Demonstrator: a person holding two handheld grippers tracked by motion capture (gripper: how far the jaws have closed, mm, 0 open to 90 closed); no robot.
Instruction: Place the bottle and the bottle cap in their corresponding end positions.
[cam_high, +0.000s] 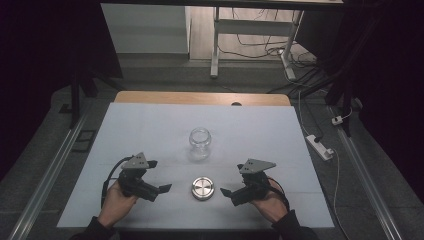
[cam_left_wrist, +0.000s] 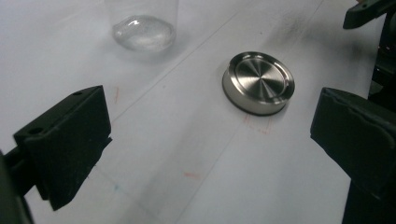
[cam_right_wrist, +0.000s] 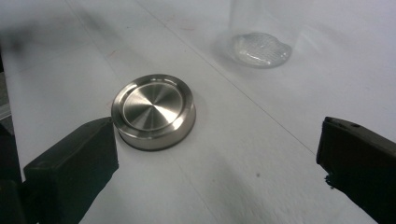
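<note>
A clear glass jar (cam_high: 199, 142) stands open and upright at the middle of the white table (cam_high: 150, 125). In front of it lies a round brushed-metal lid (cam_high: 203, 188), flat on the table. My left gripper (cam_high: 159, 176) rests left of the lid, open, jaws pointing toward it. My right gripper (cam_high: 232, 180) rests right of the lid, also open. In the left gripper view the lid (cam_left_wrist: 258, 82) lies ahead of the wide-apart jaws of the left gripper (cam_left_wrist: 210, 140), the jar (cam_left_wrist: 142, 28) beyond. In the right gripper view the lid (cam_right_wrist: 154, 111) sits just past the left jaw of the right gripper (cam_right_wrist: 215, 168), near the jar (cam_right_wrist: 259, 42).
The table's wooden far edge (cam_high: 200, 97) shows beyond the white cover. A power strip (cam_high: 320, 146) and cables lie on the floor to the right. A white desk frame (cam_high: 250, 35) stands behind the table. The right gripper (cam_left_wrist: 373, 28) shows at the left gripper view's upper right.
</note>
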